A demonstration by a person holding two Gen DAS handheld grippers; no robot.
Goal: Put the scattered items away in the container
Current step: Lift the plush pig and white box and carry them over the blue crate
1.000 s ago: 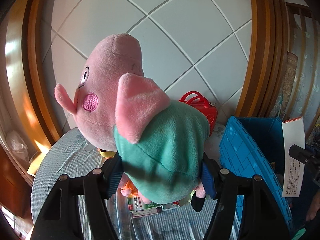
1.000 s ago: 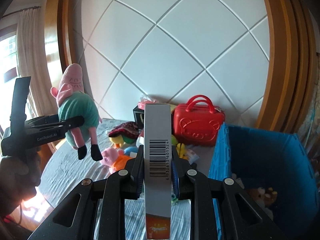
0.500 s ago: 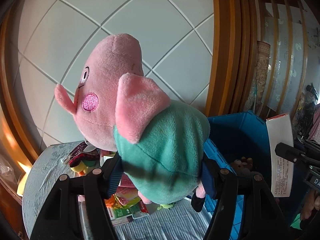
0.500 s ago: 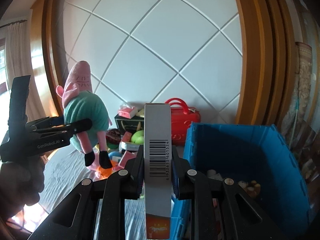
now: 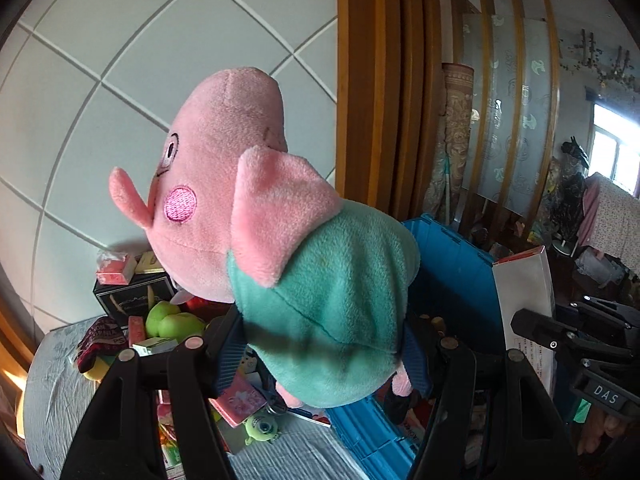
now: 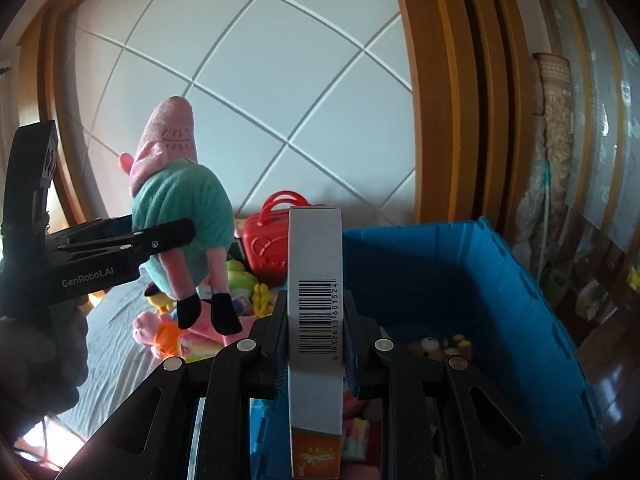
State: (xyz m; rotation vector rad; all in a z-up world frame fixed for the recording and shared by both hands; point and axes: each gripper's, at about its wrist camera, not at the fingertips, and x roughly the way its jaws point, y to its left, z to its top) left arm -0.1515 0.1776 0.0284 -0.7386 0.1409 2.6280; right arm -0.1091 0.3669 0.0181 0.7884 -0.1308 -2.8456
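Note:
My left gripper is shut on a pink pig plush in a green shirt, held upright in the air at the left edge of the blue bin. The plush also shows in the right wrist view, hanging from the left gripper. My right gripper is shut on a tall white box with a barcode, held upright over the blue bin. The box shows in the left wrist view too.
Scattered items lie on the grey table: a red toy case, green apples, a black box, a small pink pig toy, a green monster toy, booklets. The bin holds a bear toy. A wooden frame stands behind.
Both grippers have moved right toward the blue bin with their loads. The bin now fills more of both views and the table pile has slid left.

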